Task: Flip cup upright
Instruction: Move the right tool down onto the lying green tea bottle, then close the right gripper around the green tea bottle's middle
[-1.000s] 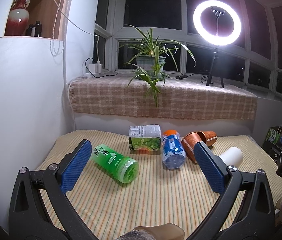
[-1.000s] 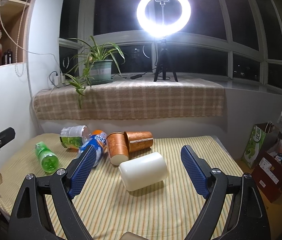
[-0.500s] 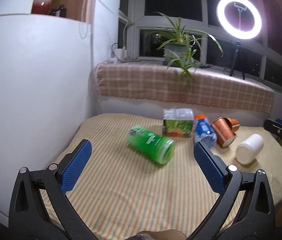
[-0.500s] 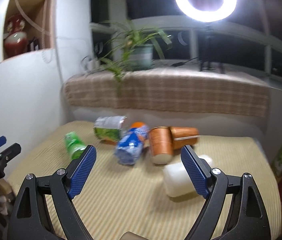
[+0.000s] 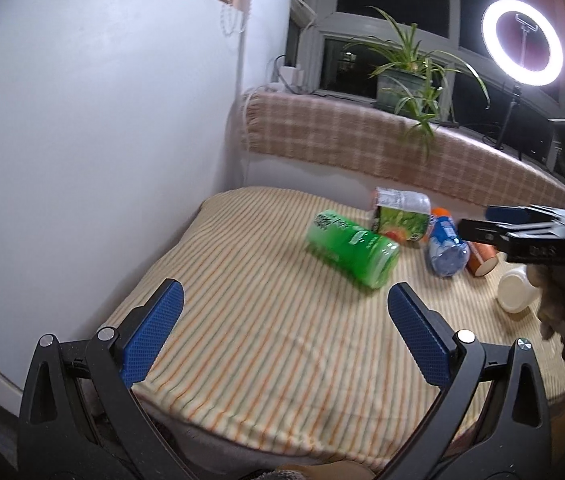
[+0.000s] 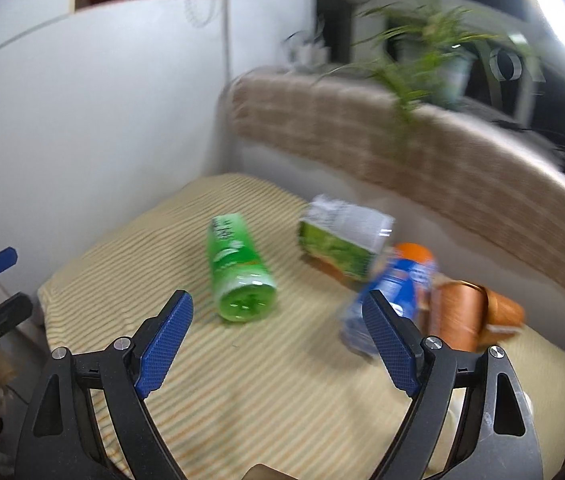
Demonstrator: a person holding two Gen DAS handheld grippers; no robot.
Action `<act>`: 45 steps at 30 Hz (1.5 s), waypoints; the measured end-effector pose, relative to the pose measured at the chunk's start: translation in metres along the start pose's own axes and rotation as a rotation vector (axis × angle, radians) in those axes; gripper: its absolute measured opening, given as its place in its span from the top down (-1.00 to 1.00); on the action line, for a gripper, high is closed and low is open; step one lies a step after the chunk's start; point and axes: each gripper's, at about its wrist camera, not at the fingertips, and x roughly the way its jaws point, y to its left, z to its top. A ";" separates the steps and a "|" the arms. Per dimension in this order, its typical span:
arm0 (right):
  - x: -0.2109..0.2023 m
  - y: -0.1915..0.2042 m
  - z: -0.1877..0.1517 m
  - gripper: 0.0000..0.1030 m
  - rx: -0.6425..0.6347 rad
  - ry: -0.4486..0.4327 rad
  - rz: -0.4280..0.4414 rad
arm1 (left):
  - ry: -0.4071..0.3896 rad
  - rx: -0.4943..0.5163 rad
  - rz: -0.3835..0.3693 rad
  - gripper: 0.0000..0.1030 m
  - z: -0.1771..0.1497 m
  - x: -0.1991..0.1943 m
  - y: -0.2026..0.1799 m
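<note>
Several cups and bottles lie on their sides on a striped cloth. A green bottle (image 5: pixel 352 254) (image 6: pixel 238 270) lies nearest both grippers. Behind it lie a green-labelled clear bottle (image 5: pixel 400 216) (image 6: pixel 342 242), a blue bottle (image 5: pixel 444 246) (image 6: pixel 394 284) and copper cups (image 5: pixel 480 258) (image 6: pixel 458 316). A white cup (image 5: pixel 516 288) lies at the right, partly hidden. My left gripper (image 5: pixel 282 332) is open and empty over the cloth's front. My right gripper (image 6: pixel 278 344) is open and empty, just short of the green bottle; it also shows in the left wrist view (image 5: pixel 522 232).
A white curved wall (image 5: pixel 94 140) bounds the table's left side. A checked-cloth sill (image 5: pixel 382 148) with a potted plant (image 5: pixel 406 76) runs behind. A ring light (image 5: pixel 522 36) stands at the back right. The table's front edge (image 5: pixel 262 436) lies below my left gripper.
Both grippers have swung left and toward the table. The right gripper now faces the green bottle instead of the white cup. Nothing on the table has moved.
</note>
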 end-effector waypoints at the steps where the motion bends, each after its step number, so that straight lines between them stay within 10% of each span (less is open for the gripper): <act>1: 0.009 0.002 0.003 -0.68 -0.008 0.020 0.017 | 0.001 -0.005 0.003 -1.00 -0.001 -0.001 0.002; 21: 0.155 0.035 0.039 -0.67 -0.138 0.361 0.084 | 0.021 -0.104 0.071 -1.00 -0.009 0.001 0.053; 45: 0.169 0.029 0.034 -0.18 -0.098 0.383 0.108 | 0.021 -0.099 0.063 -1.00 -0.009 0.005 0.051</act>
